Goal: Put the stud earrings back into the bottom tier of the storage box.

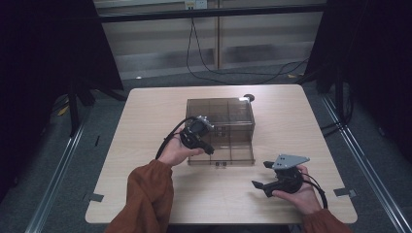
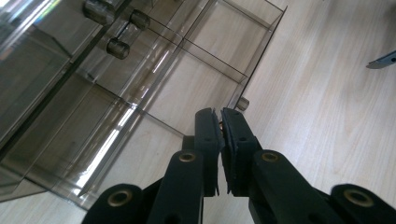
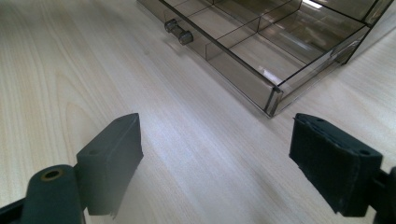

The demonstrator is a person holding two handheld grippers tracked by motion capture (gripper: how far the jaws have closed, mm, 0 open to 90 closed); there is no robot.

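A smoky see-through box [image 1: 221,109] stands mid-table with its bottom drawer [image 1: 243,154] pulled out toward me. The drawer [image 2: 187,88] is split into compartments that look bare. My left gripper [image 1: 208,149] hovers over the drawer's left part, jaws shut [image 2: 221,113]; I cannot tell whether anything tiny sits between the pads. My right gripper [image 1: 261,174] rests low over the table in front of the drawer's right corner, its jaws wide open [image 3: 215,140] with bare wood between them. The drawer's two-knob handle [image 3: 178,31] lies ahead of it.
Round knobs [image 2: 116,46] show on the box front above the drawer. A small dark round object [image 1: 248,97] lies behind the box. The table edge [image 1: 218,221] is close to my arms. Cables [image 1: 233,73] run over the floor beyond the table.
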